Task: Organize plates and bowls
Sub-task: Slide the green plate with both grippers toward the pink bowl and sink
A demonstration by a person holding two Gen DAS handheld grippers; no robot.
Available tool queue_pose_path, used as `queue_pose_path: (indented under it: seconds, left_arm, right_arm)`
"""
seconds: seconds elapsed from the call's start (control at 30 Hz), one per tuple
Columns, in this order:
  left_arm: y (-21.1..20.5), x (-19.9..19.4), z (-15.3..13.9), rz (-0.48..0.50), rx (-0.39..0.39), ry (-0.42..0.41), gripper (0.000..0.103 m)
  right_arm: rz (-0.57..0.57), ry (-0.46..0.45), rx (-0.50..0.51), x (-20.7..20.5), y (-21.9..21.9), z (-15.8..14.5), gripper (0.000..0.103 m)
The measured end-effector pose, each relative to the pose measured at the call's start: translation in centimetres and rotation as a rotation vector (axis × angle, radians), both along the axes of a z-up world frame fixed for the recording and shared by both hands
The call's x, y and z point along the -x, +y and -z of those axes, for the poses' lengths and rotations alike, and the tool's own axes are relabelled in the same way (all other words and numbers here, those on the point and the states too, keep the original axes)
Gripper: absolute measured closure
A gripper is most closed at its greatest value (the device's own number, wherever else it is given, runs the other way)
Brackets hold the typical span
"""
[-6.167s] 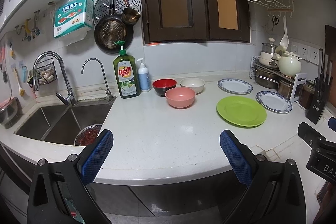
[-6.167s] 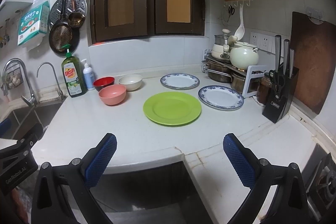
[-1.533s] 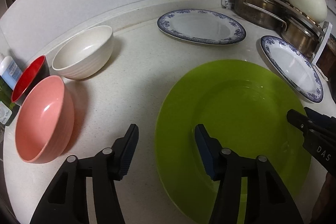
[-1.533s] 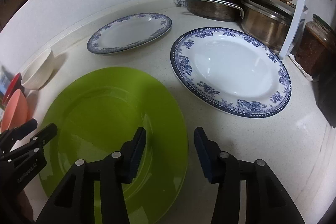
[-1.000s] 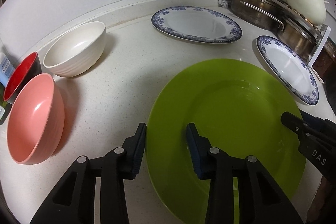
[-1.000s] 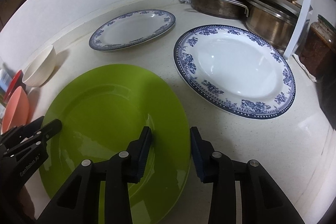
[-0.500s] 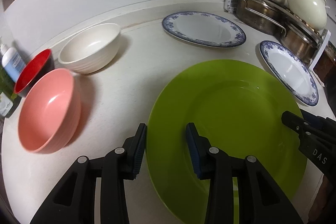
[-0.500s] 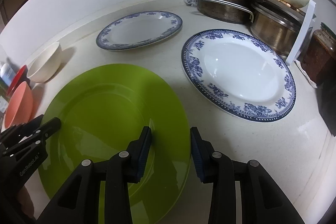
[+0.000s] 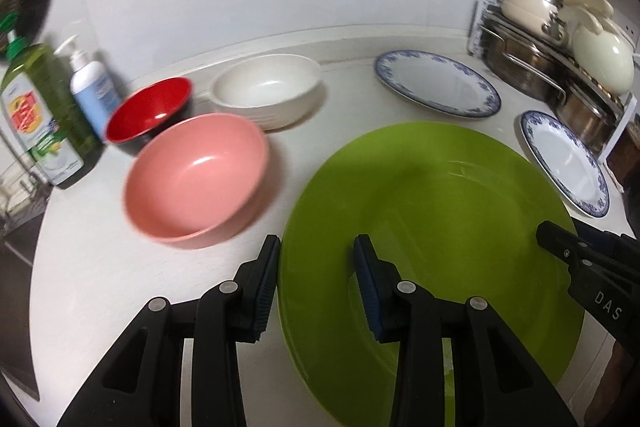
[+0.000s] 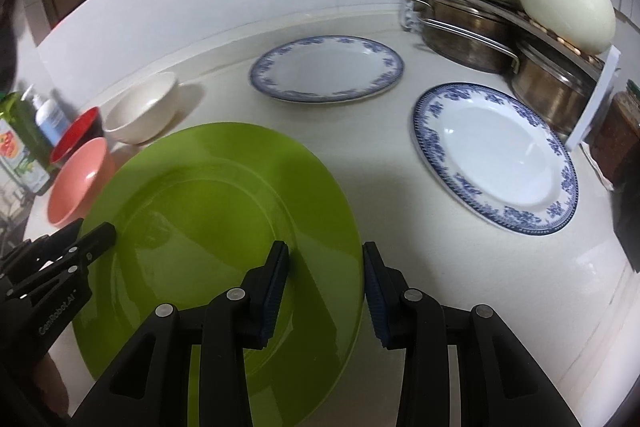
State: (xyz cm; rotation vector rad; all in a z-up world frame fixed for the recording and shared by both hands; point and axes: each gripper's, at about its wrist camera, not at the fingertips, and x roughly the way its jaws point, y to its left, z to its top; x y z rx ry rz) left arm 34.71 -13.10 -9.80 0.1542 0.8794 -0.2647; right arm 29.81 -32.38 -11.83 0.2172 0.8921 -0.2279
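The big green plate (image 9: 432, 227) is held up off the counter between both grippers. My left gripper (image 9: 318, 281) is shut on its left rim. My right gripper (image 10: 326, 285) is shut on its right rim; the plate also shows in the right wrist view (image 10: 216, 219). Two blue-rimmed white plates lie on the counter, one at the back (image 10: 326, 67) and one to the right (image 10: 496, 155). A pink bowl (image 9: 196, 179), a red bowl (image 9: 148, 113) and a white bowl (image 9: 266, 89) stand to the left.
A green dish-soap bottle (image 9: 38, 119) and a white pump bottle (image 9: 92, 91) stand at the far left by the sink. A rack of steel pots with a cream pot (image 10: 568, 3) fills the back right corner. The white counter (image 10: 460, 267) runs under everything.
Both grippers have lifted the green plate and carried it back and up; the view now takes in the bowls and bottles at the left. The jaws stay shut on the rim.
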Motion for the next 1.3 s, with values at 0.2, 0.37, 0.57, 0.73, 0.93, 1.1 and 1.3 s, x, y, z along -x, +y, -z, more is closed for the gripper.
queue_pose_path:
  seconds: [0.2, 0.37, 0.57, 0.73, 0.93, 1.1, 1.3]
  left_arm:
    - [3.5, 1.7, -1.4, -0.06, 0.008, -0.029, 0.066]
    - [6.5, 3.1, -2.1, -0.113, 0.017, -0.041, 0.066]
    - [10.3, 5.1, -2.6, -0.183, 0.015, -0.051, 0.066]
    - [13.8, 6.6, -2.6, -0.246, 0.005, -0.052, 0.066]
    - [16.8, 7.7, -2.1, -0.305, -0.008, -0.043, 0.066]
    - [19.3, 8.2, -0.9, -0.352, -0.023, -0.015, 0.066]
    - [21.3, 8.3, 0.9, -0.387, -0.041, 0.014, 0.066]
  right_arm:
    - [-0.048, -0.019, -0.005, 0.3, 2.9, -1.3, 0.065]
    - [-0.09, -0.031, -0.002, 0.7, 5.6, -2.3, 0.065]
    - [-0.154, -0.04, -0.001, 1.0, 9.1, -2.8, 0.065]
    - [-0.216, -0.037, -0.014, 1.2, 12.2, -2.8, 0.065]
    - [-0.287, -0.031, -0.027, 1.0, 15.6, -2.6, 0.065]
    - [-0.337, -0.011, -0.032, 0.6, 18.2, -1.8, 0.065]
    - [-0.38, 0.023, -0.048, -0.1, 20.6, 0.2, 0.065]
